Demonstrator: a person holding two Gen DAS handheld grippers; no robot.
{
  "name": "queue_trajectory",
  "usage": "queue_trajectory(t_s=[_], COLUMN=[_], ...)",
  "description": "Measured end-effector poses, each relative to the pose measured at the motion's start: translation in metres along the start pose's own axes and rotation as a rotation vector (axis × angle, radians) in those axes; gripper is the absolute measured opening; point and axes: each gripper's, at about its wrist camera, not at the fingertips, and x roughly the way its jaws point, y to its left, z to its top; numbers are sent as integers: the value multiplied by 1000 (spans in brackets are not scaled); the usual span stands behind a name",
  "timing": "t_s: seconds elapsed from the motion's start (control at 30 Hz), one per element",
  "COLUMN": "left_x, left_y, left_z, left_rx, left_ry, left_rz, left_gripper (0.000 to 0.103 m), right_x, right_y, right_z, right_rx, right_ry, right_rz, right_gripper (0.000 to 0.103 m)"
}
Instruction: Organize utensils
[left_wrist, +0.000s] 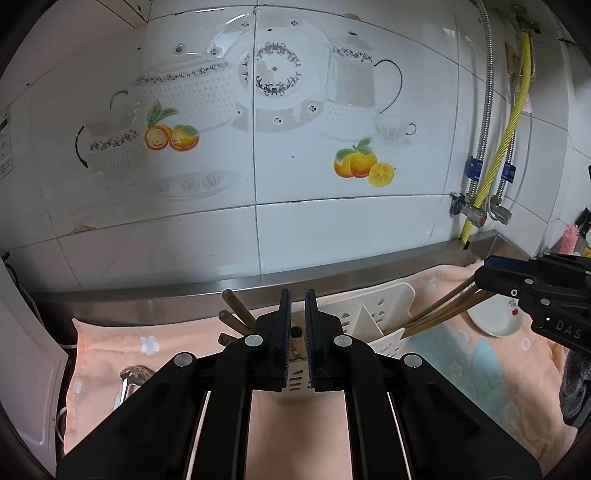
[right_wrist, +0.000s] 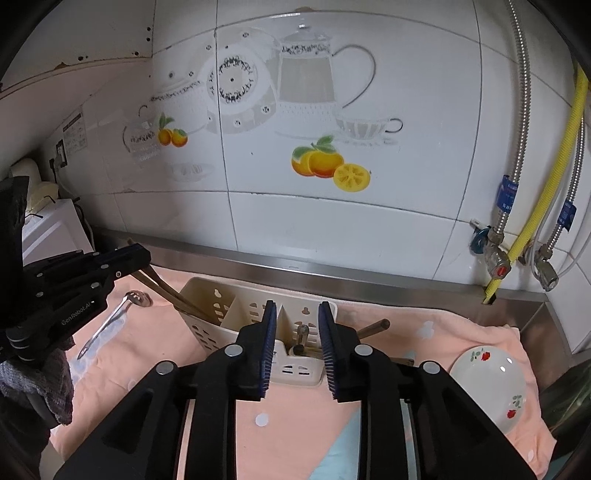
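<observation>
A steel-edged bench (right_wrist: 332, 273) under a tiled kitchen wall carries a peach flowered towel (right_wrist: 295, 424), and on it, toward the far side, stands the white slotted utensil caddy (right_wrist: 207, 295), the centre of the sorting job. The right hand-held gripper (right_wrist: 297, 306) hovers just near of the caddy's right compartment with its jaws spread and nothing between the pads. The left hand-held gripper (left_wrist: 297, 295) hangs over the caddy's left end, pressed almost together. A wooden stick end shows in the narrow gap, though whether the pads actually bear on it cannot be told. A small white flowered dish (right_wrist: 487, 384) sits on the towel well to the right. One bundle of brown chopsticks (right_wrist: 173, 295) leans out of the left compartment, its tops tilting left and far, and a second bundle (left_wrist: 439, 304) leans out of the right compartment toward the right, passing by the right gripper's fingers. The utensil not yet stowed appears to be the slotted metal spoon (right_wrist: 110, 321), which lies flat on the towel left of the caddy. Its long axis runs from the bowl at the far end to the handle tip at the near left. It lies below and beside the left gripper and well apart from the right, so the left hand looks the likelier one to fetch it
</observation>
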Motion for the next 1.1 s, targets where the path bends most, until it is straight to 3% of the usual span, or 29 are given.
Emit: queue_trajectory(t_s=[0.33, 0.4, 0.43, 0.83, 1.1], left_x=[-28, -35, -38, -76, -97], left_y=[1, 1, 1, 0, 0], left_z=[-5, -7, -8, -33, -58], left_rx=[-7, -8, -7, -13, -22], left_ry=[-31, -39, -43, -56, -46], left_rz=[1, 5, 10, 5, 4], left_gripper=[24, 37, 38, 58, 79], right_x=[-26, -33, -37, -76, -92], right_y=[6, 9, 11, 19, 26], right_z=[-4, -5, -5, -29, -55], right_rx=[-12, -21, -27, -13, -20], right_ry=[-37, -50, -57, -102, -110], right_rz=[-12, -20, -26, -25, -32], right_gripper=[45, 50, 53, 67, 74])
